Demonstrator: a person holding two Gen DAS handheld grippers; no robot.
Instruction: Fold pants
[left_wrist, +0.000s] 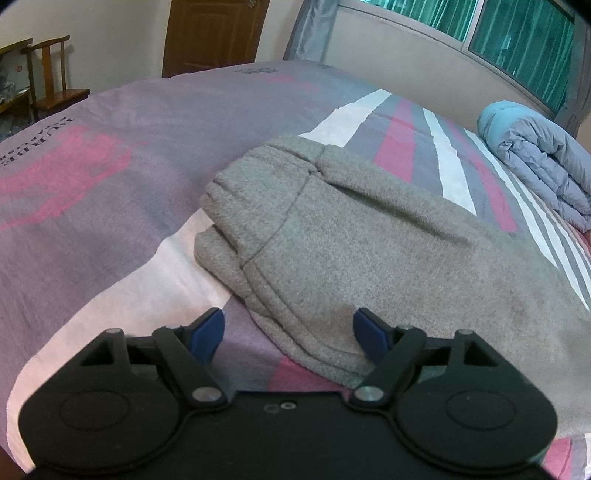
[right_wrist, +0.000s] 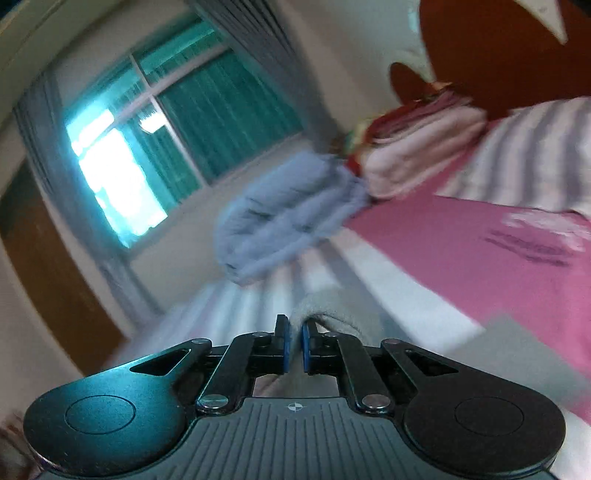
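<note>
The grey pants (left_wrist: 351, 229) lie folded in a thick bundle on the striped bed sheet (left_wrist: 110, 203), waistband toward the far side. My left gripper (left_wrist: 289, 321) is open just above the bundle's near edge, with its right pad over the grey cloth and its left pad over bare sheet. In the blurred right wrist view, my right gripper (right_wrist: 294, 325) is shut, and I see nothing between its blue pads. A fold of the grey pants (right_wrist: 340, 306) shows just beyond its right finger.
A rolled blue quilt (left_wrist: 535, 158) lies at the bed's far right, below the window (left_wrist: 517, 40). A wooden chair (left_wrist: 51, 81) and a door (left_wrist: 210, 33) stand beyond the bed. Folded pink bedding (right_wrist: 417, 147) sits by the headboard (right_wrist: 498, 48).
</note>
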